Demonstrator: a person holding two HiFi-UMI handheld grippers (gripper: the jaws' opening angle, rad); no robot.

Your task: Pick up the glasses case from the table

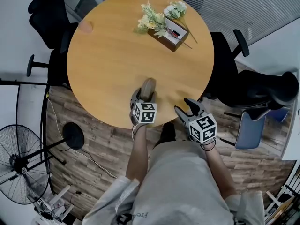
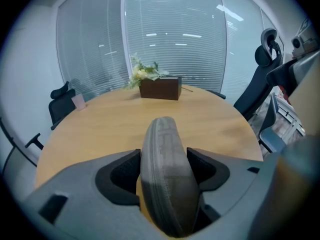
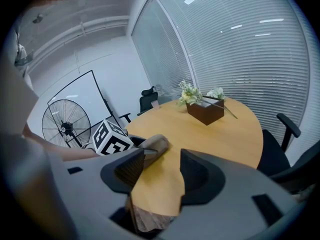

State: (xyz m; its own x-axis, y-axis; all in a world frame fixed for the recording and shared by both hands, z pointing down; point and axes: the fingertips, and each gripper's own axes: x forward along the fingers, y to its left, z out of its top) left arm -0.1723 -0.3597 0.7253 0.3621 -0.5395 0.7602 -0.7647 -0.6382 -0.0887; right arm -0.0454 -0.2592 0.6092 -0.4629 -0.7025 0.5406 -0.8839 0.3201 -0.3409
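Observation:
A grey-brown oval glasses case (image 1: 148, 88) stands on edge near the front rim of the round wooden table (image 1: 112, 55). My left gripper (image 1: 142, 97) is shut on it; in the left gripper view the case (image 2: 166, 169) fills the gap, with both pads pressed against its sides. My right gripper (image 1: 191, 108) hangs just off the table's front edge, to the right of the case, open with nothing between its fingers. From the right gripper view the case (image 3: 155, 145) shows past the left jaw, beside the left gripper's marker cube (image 3: 111, 136).
A dark box (image 1: 169, 34) with pale flowers (image 1: 152, 18) stands at the far right of the table; a small pink cup (image 1: 86, 26) sits at its far left edge. Black office chairs (image 1: 49, 18) ring the table. A floor fan (image 1: 21, 163) stands at the left.

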